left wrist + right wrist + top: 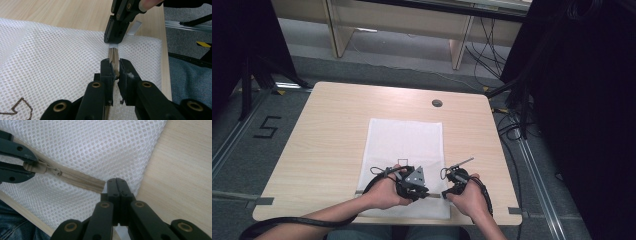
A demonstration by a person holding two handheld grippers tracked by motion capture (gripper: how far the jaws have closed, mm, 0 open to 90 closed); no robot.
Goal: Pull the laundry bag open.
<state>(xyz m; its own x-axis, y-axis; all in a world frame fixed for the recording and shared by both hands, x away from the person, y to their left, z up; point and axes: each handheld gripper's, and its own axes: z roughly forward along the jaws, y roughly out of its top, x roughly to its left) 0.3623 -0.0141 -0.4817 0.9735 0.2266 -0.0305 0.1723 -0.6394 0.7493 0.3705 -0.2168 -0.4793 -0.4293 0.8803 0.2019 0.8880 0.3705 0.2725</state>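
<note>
A white mesh bag (404,140) lies flat on the wooden table (322,150), with a beige zipper (80,178) along its near edge. My left gripper (114,70) is shut on the zipper pull (33,166), its jaws pinching it from both sides. My right gripper (120,187) is shut on the white tab at the zipper's end (113,46), at the bag's near right corner. In the high view the left gripper (424,192) and the right gripper (444,193) face each other, a short stretch of zipper between them.
The bag's corner lies close to the table's near edge (25,215), with the person's jeans (190,82) just beyond it. A round cable hole (437,103) sits at the table's far side. Black stands and cables (517,100) crowd the floor to the right.
</note>
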